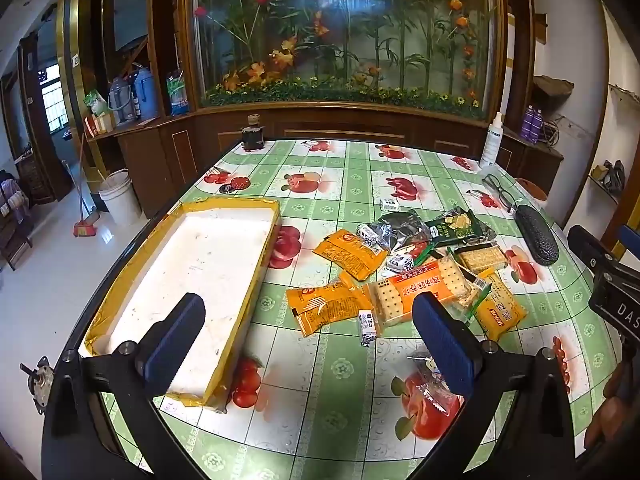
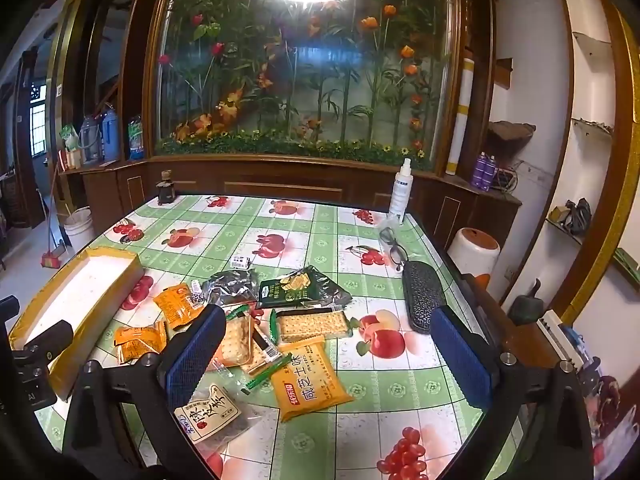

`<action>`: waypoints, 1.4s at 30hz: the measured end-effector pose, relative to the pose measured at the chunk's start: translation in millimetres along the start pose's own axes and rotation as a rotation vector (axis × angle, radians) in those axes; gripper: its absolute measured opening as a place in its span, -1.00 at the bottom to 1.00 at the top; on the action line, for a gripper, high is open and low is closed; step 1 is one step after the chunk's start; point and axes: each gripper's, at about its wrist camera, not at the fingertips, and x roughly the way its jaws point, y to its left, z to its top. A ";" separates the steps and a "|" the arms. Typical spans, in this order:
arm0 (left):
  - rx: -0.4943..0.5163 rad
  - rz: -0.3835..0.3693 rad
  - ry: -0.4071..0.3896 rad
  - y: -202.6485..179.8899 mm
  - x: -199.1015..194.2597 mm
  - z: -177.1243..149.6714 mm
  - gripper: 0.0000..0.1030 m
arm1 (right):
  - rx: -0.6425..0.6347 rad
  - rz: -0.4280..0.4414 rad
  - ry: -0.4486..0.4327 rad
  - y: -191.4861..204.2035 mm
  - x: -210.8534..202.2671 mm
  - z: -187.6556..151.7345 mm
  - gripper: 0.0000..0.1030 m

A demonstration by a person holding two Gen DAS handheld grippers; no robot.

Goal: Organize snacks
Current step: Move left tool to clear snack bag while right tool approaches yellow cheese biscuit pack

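Note:
A pile of snack packets lies mid-table: orange packets [image 1: 347, 254], a cracker pack [image 1: 420, 290], a dark green bag [image 1: 458, 224], small wrapped candies [image 1: 367, 327]. A white foam tray [image 1: 276, 216] edged in yellow tape stands empty at the left. My left gripper [image 1: 310, 346] hovers open over the near table, nothing between its blue pads. In the right wrist view my right gripper [image 2: 328, 354] is open above the yellow cracker bag [image 2: 310, 378], the clear cracker pack [image 2: 312, 324] and a plum snack packet [image 2: 212, 414], touching none. The tray [image 2: 134, 268] sits at the left there.
Glasses [image 1: 498, 190], a black glasses case [image 1: 536, 240] and a white spray bottle [image 1: 491, 142] stand along the right edge; a dark bottle [image 1: 253, 134] is at the far edge. A wooden cabinet with fake flowers backs the table. A white bucket [image 1: 118, 196] stands on the floor at the left.

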 end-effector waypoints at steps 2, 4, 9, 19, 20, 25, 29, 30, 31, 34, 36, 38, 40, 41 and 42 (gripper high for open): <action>0.003 -0.002 0.008 -1.9 2.7 -0.7 1.00 | -0.002 0.000 0.005 0.3 2.4 -1.0 1.00; 0.006 -0.003 0.014 -4.0 5.0 -1.7 1.00 | 0.001 0.005 0.013 -1.1 6.6 -3.8 1.00; 0.020 -0.012 0.022 -10.0 7.6 -4.0 1.00 | 0.005 0.006 0.027 -3.3 9.8 -4.0 1.00; 0.144 -0.089 0.062 -37.2 13.0 -19.0 1.00 | 0.072 0.051 0.071 -24.3 17.4 -12.7 1.00; 0.157 -0.091 0.064 -40.6 12.6 -20.7 1.00 | 0.077 0.053 0.075 -26.2 17.4 -13.2 1.00; 0.201 -0.087 0.085 -49.7 11.0 -24.0 1.00 | 0.128 0.085 0.105 -40.2 22.3 -22.2 1.00; 0.222 -0.076 0.060 -56.2 13.1 -27.7 1.00 | 0.142 0.105 0.121 -41.7 24.8 -26.5 1.00; 0.225 -0.080 0.065 -57.2 14.1 -28.6 1.00 | 0.146 0.111 0.126 -43.4 25.3 -28.5 1.00; 0.227 -0.087 0.073 -58.1 15.3 -29.7 1.00 | 0.146 0.112 0.128 -40.9 25.4 -27.7 1.00; 0.247 -0.095 0.091 -63.3 21.2 -35.6 1.00 | 0.161 0.145 0.141 -42.3 28.6 -31.5 1.00; 0.270 -0.108 0.113 -68.1 26.9 -40.6 1.00 | 0.174 0.173 0.161 -46.6 34.6 -37.2 1.00; 0.287 -0.136 0.125 -72.6 30.4 -45.4 1.00 | 0.181 0.183 0.178 -49.8 41.3 -41.8 1.00; 0.299 -0.153 0.127 -77.5 32.9 -48.4 1.00 | 0.187 0.192 0.198 -54.1 47.6 -48.0 1.00; 0.307 -0.157 0.127 -79.9 34.2 -49.8 1.00 | 0.190 0.198 0.207 -56.8 50.9 -51.3 1.00; 0.313 -0.161 0.129 -81.8 36.2 -51.0 1.00 | 0.194 0.203 0.215 -58.3 53.4 -53.8 1.00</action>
